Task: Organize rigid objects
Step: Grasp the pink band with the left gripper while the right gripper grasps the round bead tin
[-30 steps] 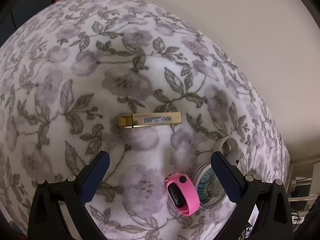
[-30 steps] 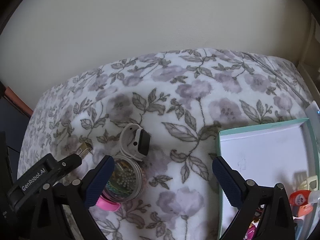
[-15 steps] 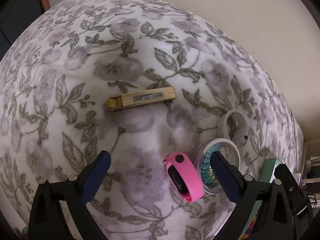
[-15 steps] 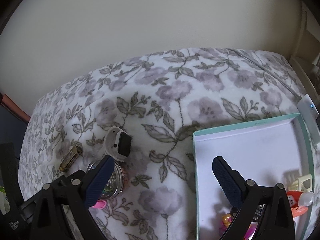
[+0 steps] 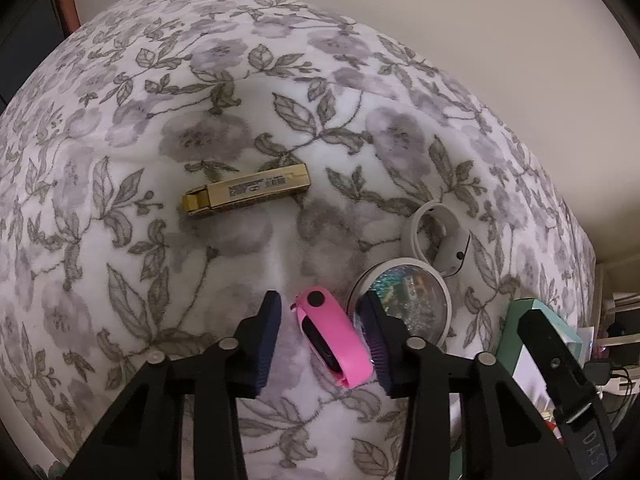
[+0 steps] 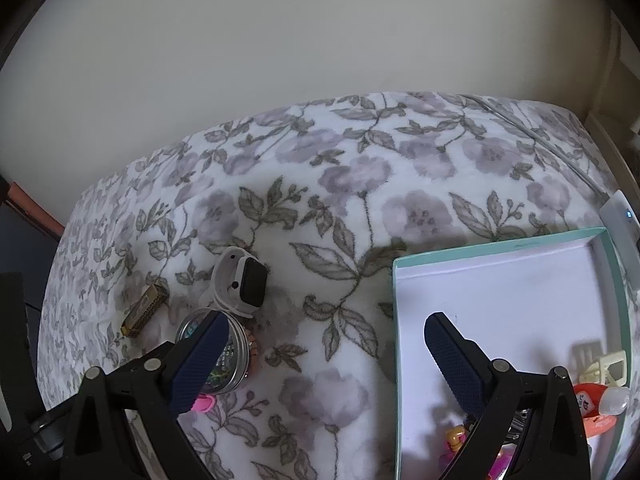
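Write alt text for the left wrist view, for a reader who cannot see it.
The left gripper straddles a pink wristband lying on a floral blanket, its fingers close on either side. Beside the band sits a round clear-lidded tin, with a white smartwatch behind it and a gold harmonica farther back.

Band (image 5: 333, 339) between the jaws, tin (image 5: 408, 300) just right, harmonica (image 5: 246, 193) beyond.

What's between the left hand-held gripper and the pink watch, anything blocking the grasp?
Nothing visible. The left hand-held gripper already straddles the pink watch, a finger on either side. The only crowding is the round tin right behind the right-side finger, touching or nearly so; contact can't be told.
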